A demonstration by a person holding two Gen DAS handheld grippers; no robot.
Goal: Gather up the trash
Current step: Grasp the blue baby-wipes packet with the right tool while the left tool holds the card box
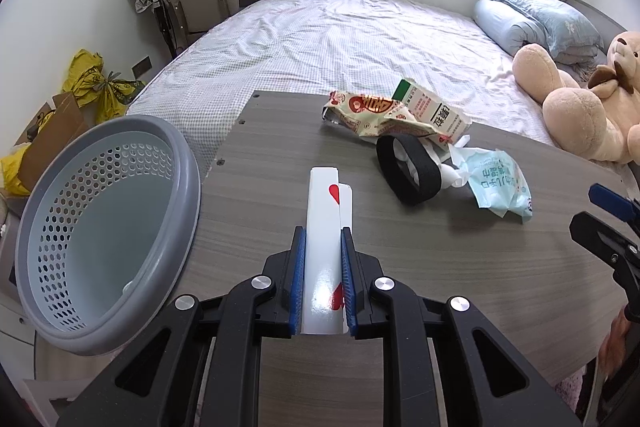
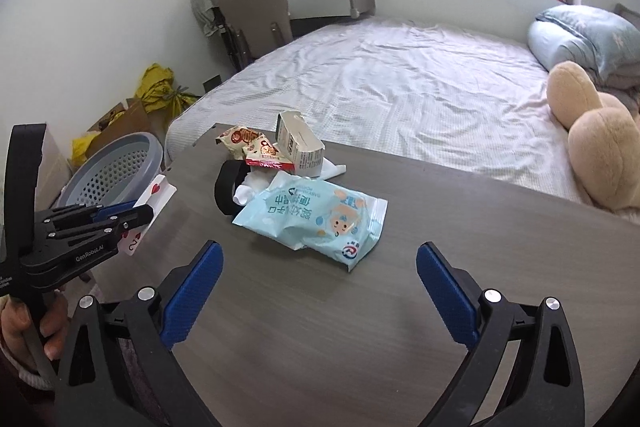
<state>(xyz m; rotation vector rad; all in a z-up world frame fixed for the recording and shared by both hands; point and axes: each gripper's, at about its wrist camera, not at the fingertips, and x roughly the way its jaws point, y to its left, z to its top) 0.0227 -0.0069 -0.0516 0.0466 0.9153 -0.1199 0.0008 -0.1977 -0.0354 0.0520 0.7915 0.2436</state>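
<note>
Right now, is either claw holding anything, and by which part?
The left claw pinches the folded playing card by its near end. The right claw is open and empty.

matt grey wood-grain table (image 1: 460,287), glossy white playing cards (image 1: 326,227), perforated grey plastic basket (image 1: 120,227), crinkly shiny blue wipes packet (image 2: 320,223), torn cardboard carton (image 2: 300,143), fuzzy plush teddy (image 1: 580,99), wrinkled cloth bedsheet (image 1: 340,39), ribbed blue pads (image 2: 446,291)

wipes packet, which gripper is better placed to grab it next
Right. The right gripper is open and facing the wipes packet; the left gripper is shut on a playing card.
</note>
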